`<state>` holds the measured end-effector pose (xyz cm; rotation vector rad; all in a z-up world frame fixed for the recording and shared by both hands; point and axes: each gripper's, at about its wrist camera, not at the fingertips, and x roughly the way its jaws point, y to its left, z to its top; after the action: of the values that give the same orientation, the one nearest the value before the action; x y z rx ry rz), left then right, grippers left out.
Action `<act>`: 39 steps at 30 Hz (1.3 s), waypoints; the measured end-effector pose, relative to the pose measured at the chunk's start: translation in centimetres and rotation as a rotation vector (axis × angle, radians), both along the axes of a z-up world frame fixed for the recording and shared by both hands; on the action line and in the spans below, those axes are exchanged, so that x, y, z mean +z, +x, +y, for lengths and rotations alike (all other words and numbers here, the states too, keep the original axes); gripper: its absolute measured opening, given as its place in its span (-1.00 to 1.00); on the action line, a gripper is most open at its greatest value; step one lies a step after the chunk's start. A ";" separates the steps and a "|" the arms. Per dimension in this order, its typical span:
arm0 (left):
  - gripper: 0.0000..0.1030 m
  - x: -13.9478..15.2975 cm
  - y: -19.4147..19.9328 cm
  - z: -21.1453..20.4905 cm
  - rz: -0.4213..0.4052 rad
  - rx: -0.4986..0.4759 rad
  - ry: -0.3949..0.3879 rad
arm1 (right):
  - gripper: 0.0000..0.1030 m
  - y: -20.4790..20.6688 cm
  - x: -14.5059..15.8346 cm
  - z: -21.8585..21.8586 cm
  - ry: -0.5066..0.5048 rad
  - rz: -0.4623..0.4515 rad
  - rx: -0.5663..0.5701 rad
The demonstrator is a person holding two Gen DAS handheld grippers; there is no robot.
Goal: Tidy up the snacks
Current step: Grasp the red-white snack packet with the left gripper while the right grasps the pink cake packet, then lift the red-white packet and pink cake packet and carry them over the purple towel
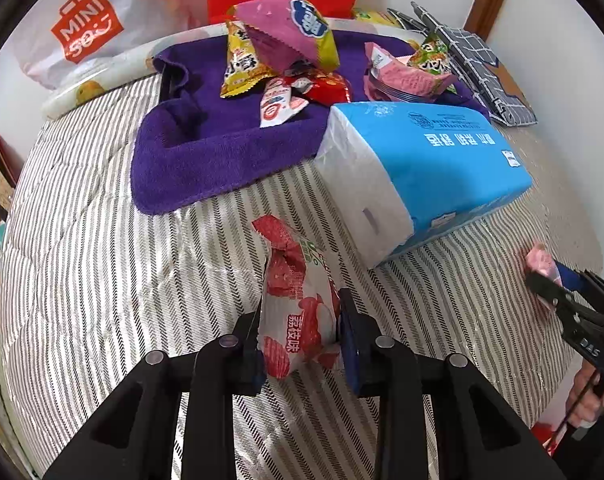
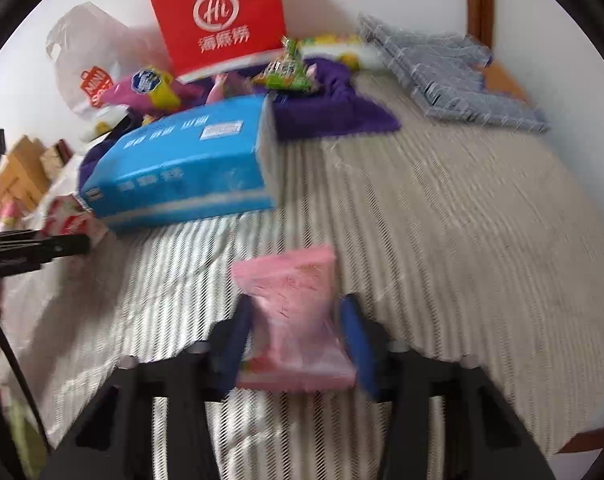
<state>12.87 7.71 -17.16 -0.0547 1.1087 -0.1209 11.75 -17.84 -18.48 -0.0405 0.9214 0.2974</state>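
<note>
Both tongs loaded, carry step in hand. Left gripper (image 1: 299,332) grasps a red-and-white lychee snack packet (image 1: 297,300); right gripper (image 2: 297,336) grasps a pink snack packet (image 2: 297,320). Purple towel tray (image 1: 221,148) with the snack pile lies at 12 o'clock, beyond the blue tissue pack (image 1: 430,168). Next move likely calls for carrying both over and releasing there.

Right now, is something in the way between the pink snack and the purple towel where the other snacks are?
Yes. The blue tissue pack lies on the bed between the pink snack in the right tool and the towel behind it.
</note>
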 end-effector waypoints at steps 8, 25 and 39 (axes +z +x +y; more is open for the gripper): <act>-0.56 0.5 -0.9 0.7 0.005 0.006 -0.060 | -0.34 -1.0 1.6 0.1 -0.010 -0.062 -0.002; -0.58 2.9 -2.5 0.1 -0.054 -0.047 -0.121 | -0.34 0.3 6.2 1.2 0.027 -0.174 0.001; -0.58 7.6 0.8 -0.9 -0.156 -0.078 -0.117 | -0.34 5.5 10.8 2.1 0.053 -0.277 -0.028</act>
<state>13.72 6.84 -9.55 -0.1050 0.9478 -0.2563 17.27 -15.78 -7.71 -0.0196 0.6387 0.2816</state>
